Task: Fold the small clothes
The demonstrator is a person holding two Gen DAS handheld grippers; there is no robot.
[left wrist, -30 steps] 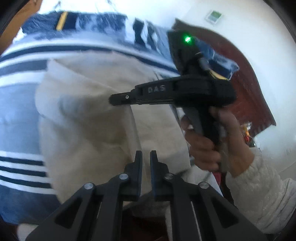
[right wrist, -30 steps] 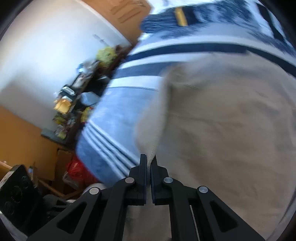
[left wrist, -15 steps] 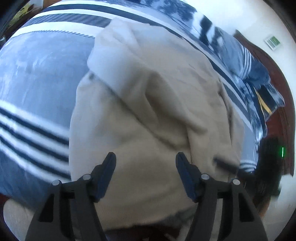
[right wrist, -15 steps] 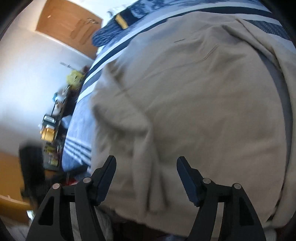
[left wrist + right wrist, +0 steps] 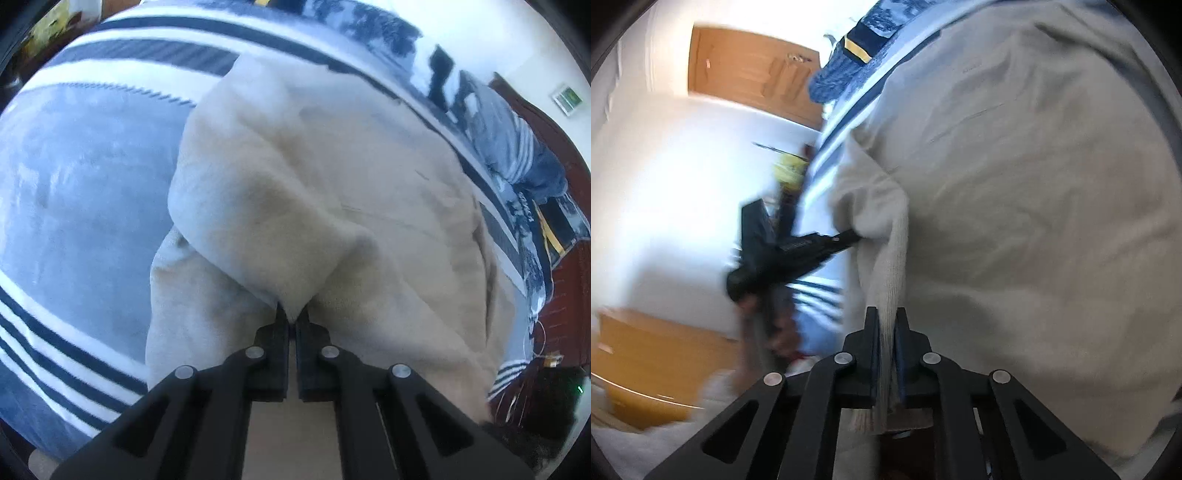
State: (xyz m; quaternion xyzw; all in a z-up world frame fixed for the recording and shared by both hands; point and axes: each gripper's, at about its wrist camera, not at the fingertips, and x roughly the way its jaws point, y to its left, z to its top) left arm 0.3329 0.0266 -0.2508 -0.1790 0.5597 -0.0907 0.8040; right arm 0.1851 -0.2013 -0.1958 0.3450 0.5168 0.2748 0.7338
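Observation:
A cream garment [image 5: 332, 192] lies on a blue and white striped bedspread [image 5: 74, 192]. My left gripper [image 5: 292, 319] is shut on a fold of the garment at its near edge, pulling it into a peak. My right gripper [image 5: 886, 325] is shut on a ribbed hem of the same garment [image 5: 1034, 221], which hangs through the jaws. In the right wrist view the left gripper [image 5: 849, 236] shows at the left, gripping the garment's edge, with the hand blurred below it.
Dark blue patterned bedding [image 5: 517, 155] lies at the far side of the bed. A reddish wooden headboard [image 5: 569, 258] stands at the right. In the right wrist view an orange door [image 5: 746, 74] and white wall stand at the left.
Half a second ago both grippers were open over the garment. Now both are shut on its near edge. A second ago both were shut.

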